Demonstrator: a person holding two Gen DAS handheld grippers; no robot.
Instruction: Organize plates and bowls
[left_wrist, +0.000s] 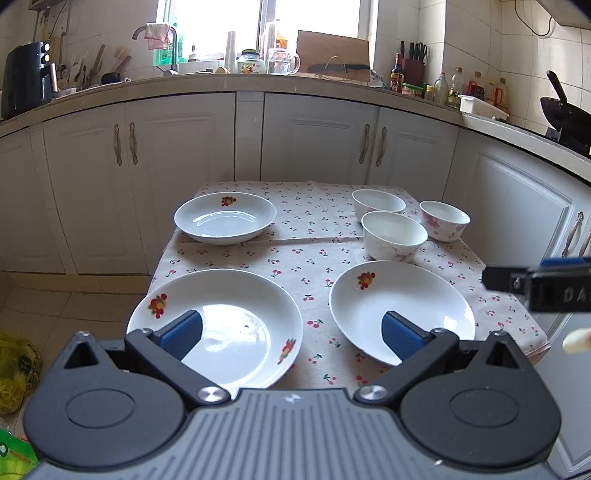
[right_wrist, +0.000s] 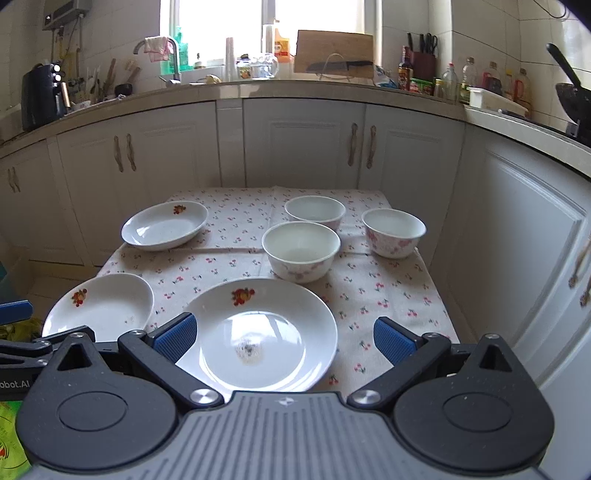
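Three white fruit-print plates lie on a cherry-print tablecloth: near left plate (left_wrist: 229, 325) (right_wrist: 107, 304), near right plate (left_wrist: 402, 306) (right_wrist: 266, 332), far left plate (left_wrist: 225, 218) (right_wrist: 166, 225). Three white bowls cluster at the far right: front bowl (left_wrist: 393, 236) (right_wrist: 301, 251), back bowl (left_wrist: 378, 203) (right_wrist: 314, 210), floral right bowl (left_wrist: 443, 219) (right_wrist: 393, 230). My left gripper (left_wrist: 291, 332) hovers open over the near plates, holding nothing. My right gripper (right_wrist: 282, 334) is open above the near right plate, empty. The right gripper's tip (left_wrist: 535, 284) shows at the left view's right edge.
The small table (left_wrist: 303, 258) stands in front of white kitchen cabinets (left_wrist: 314, 140). A cluttered countertop (left_wrist: 258, 79) with sink, bottles and a wok runs behind. A yellow-green bag (left_wrist: 14, 369) lies on the floor at the left.
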